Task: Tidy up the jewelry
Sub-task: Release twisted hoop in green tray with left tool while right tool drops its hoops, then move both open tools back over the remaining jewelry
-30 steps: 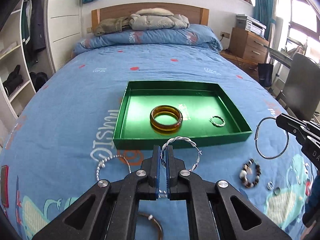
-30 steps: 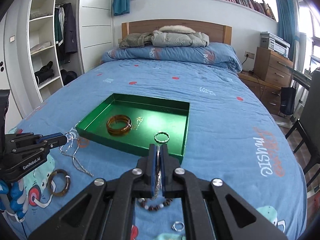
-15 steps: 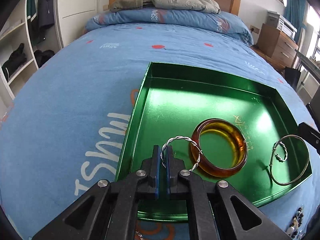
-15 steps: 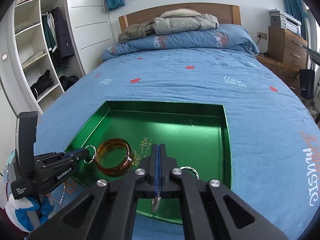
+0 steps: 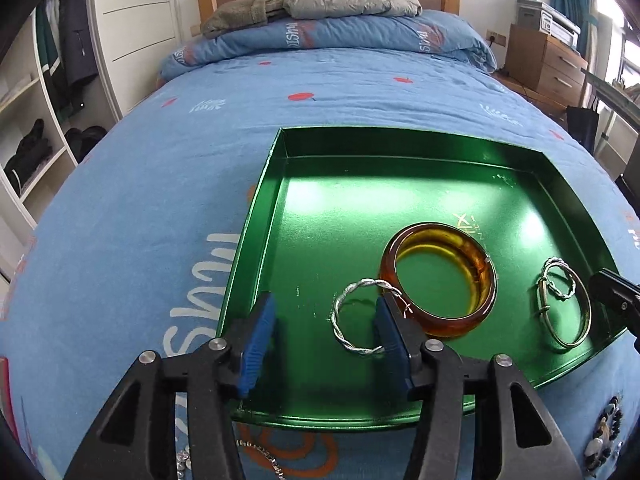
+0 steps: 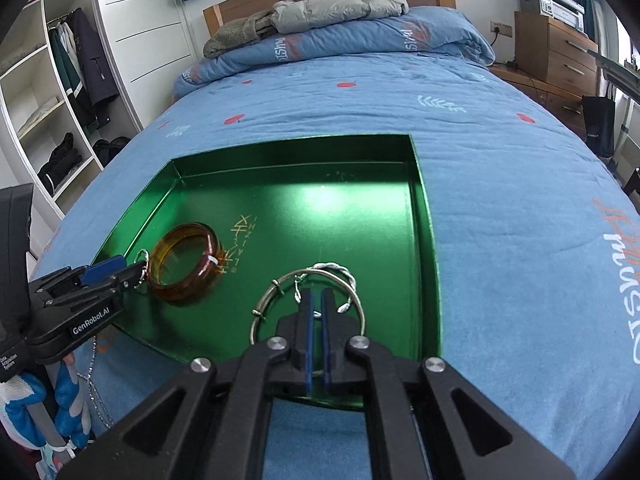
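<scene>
A green tray (image 5: pixel 256 216) lies on the blue bed. My left gripper (image 5: pixel 324 320) is open over the tray's near left part. A twisted silver bangle (image 5: pixel 348 312) lies in the tray between its fingers, against the right finger. An amber bangle (image 5: pixel 438 276) lies beside it. My right gripper (image 6: pixel 318 312) stands over a thin silver bangle (image 6: pixel 266 304) and a small twisted silver ring (image 6: pixel 334 270) in the tray (image 6: pixel 424 216). Its blue pads are a narrow gap apart, and the thin bangle's wire runs between them. The left gripper (image 6: pixel 120 276) shows at the left of the right wrist view.
A beaded bracelet (image 5: pixel 604 440) lies on the bed at the front right of the tray. A silver chain (image 5: pixel 264 456) lies in front of the tray. Pillows and a jacket lie at the bed's head. Shelves stand at the left, a drawer chest at the right.
My left gripper opened and let the twisted silver bangle down into the tray. My right gripper lowered the thin silver bangle into the tray and its pads parted slightly.
</scene>
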The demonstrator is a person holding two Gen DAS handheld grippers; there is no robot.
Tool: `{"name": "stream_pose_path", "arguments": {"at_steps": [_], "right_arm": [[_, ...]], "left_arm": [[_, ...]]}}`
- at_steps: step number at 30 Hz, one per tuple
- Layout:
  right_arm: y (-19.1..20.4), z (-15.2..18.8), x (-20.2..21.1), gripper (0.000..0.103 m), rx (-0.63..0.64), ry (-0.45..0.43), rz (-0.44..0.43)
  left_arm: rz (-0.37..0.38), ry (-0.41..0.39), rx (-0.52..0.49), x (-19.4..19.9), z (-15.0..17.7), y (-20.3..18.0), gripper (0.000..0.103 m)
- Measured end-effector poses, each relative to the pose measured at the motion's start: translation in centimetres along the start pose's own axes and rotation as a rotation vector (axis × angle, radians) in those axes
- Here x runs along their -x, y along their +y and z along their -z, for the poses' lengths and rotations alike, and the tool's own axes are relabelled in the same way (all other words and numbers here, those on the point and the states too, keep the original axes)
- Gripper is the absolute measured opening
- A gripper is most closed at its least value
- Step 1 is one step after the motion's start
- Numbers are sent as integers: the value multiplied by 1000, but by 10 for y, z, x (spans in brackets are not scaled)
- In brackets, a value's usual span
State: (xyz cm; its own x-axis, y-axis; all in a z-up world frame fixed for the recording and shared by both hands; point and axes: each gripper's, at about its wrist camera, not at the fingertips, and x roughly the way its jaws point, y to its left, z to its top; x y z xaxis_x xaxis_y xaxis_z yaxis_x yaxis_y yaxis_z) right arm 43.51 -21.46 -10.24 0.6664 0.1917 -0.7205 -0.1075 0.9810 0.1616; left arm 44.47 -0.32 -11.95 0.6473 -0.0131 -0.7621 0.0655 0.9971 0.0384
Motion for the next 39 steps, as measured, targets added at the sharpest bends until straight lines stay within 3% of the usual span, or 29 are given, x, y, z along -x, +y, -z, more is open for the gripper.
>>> {"name": "stream_pose_path", "arguments": {"at_steps": [2, 3, 4, 13, 25, 32, 39], "right_arm": [[-1, -1, 18, 25, 1, -22, 3], [-1, -2, 28, 41, 1, -37, 6], [-2, -2, 40, 45, 1, -54, 9], [3, 13, 165, 45, 45, -196, 24], [5, 88, 313, 45, 90, -346, 83], [-11, 126, 343, 45, 55, -362, 93], [-39, 156, 320, 45, -2, -309, 90]], "left_arm": [[8, 3, -1, 9, -2, 0, 58], [8, -1, -3, 15, -2, 1, 59], [3, -10, -5, 23, -3, 1, 59], [-6, -159, 19, 140, 10, 29, 59], [-3, -189, 34, 258, 80, 62, 59], [33, -195, 22, 285, 122, 44, 59], [69, -159, 4, 262, 152, 7, 60]]}}
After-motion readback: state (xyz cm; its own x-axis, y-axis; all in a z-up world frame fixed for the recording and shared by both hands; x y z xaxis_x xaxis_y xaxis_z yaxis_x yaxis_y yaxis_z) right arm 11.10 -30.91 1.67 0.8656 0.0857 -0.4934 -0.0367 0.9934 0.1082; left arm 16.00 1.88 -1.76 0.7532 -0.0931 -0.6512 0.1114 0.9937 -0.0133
